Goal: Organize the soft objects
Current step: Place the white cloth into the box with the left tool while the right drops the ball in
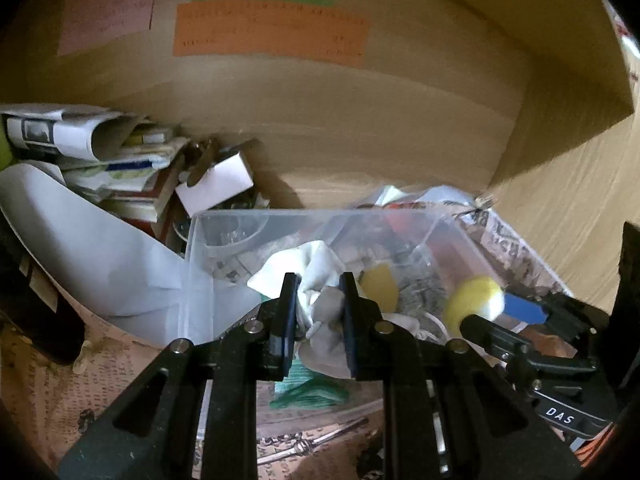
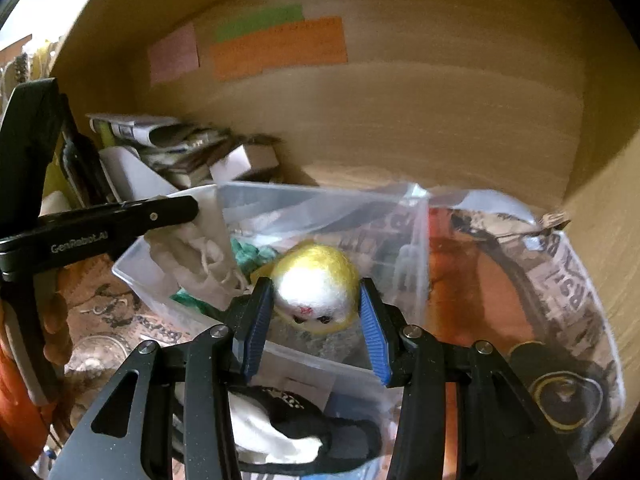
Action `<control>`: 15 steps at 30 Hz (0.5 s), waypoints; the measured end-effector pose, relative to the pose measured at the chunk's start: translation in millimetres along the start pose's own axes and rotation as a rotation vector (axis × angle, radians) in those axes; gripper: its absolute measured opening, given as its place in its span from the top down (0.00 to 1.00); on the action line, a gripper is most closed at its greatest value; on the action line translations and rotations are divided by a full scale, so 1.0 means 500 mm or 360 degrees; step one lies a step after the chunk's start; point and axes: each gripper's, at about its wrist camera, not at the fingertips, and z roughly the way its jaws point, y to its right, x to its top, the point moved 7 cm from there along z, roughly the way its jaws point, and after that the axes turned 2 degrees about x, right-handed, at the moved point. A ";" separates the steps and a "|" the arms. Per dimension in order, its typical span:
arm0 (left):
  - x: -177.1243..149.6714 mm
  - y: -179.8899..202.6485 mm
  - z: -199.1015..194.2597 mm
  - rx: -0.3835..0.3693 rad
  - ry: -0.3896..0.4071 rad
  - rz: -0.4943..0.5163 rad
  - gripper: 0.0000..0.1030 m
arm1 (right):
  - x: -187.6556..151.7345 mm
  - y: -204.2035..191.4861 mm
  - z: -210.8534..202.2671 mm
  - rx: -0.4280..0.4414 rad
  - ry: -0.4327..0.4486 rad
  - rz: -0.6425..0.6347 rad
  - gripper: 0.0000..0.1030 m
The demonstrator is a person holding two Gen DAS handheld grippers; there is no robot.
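A clear plastic bin [image 1: 192, 240] [image 2: 132, 276] sits on a newspaper-lined shelf. My left gripper [image 1: 320, 292] is shut on a crumpled white cloth [image 1: 320, 280] and holds it over the bin; the cloth also shows in the right wrist view [image 2: 192, 252]. My right gripper [image 2: 316, 292] is shut on a yellow-and-white felt ball with a small face [image 2: 316, 284] above the bin; the ball also shows in the left wrist view [image 1: 476, 300]. Green yarn [image 2: 248, 256] [image 1: 308, 388] lies inside the bin.
A brown cardboard wall with pink, green and orange labels [image 1: 268, 32] closes the back. A stack of papers and small boxes [image 1: 120, 152] stands at the left. A clear plastic bag [image 2: 420, 216] lies at the right. A black-and-white soft item [image 2: 288, 436] lies below the right gripper.
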 end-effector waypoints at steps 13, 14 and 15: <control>-0.040 0.008 0.022 0.0020 -0.0141 0.0039 0.62 | -0.003 -0.010 0.023 -0.0071 -0.0045 -0.0066 0.39; -0.039 0.009 0.017 0.0021 -0.0145 0.0036 0.58 | -0.002 -0.011 0.018 -0.0078 -0.0038 -0.0074 0.38; -0.038 0.009 0.008 0.0021 -0.0133 0.0036 0.56 | 0.000 -0.012 0.014 -0.0082 -0.0032 -0.0083 0.37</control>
